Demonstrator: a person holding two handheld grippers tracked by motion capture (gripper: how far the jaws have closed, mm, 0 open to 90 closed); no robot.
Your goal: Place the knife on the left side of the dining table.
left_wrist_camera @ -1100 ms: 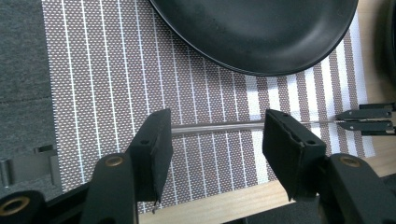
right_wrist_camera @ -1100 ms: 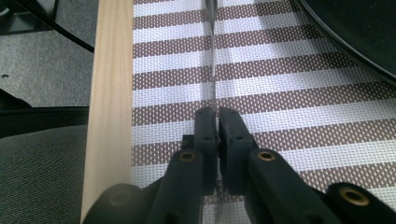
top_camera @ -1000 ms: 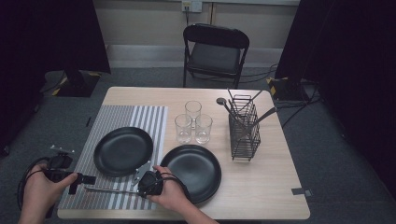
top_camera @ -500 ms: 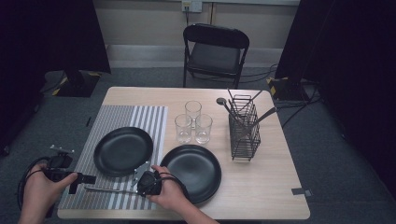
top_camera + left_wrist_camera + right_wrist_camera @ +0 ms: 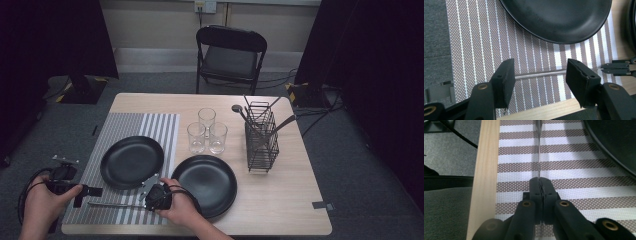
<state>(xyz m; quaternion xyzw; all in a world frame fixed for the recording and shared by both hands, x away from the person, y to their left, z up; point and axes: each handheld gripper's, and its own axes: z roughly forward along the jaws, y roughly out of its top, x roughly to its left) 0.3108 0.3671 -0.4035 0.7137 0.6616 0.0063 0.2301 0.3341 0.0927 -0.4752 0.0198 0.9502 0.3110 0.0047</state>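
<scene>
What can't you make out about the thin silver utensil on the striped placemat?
- Thin silver utensil: knife, fork or spoon, too small in the high view.
- Its end, right gripper view: hidden between the shut right gripper.
- Its other end, left gripper view: behind a pad of the open left gripper.

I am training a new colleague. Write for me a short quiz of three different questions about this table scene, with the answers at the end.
1. True or false: the right gripper is shut on the thin metal utensil that lies on the striped placemat.
2. How many drinking glasses stand between the plates and the wire caddy?
3. Multiple choice: the left gripper is
A. shut on a plate
B. open, its jaws on either side of the utensil
C. inside the caddy

Key
1. True; its jaws are pressed together on the utensil's end.
2. Three.
3. B; the pads do not touch the utensil.
</scene>
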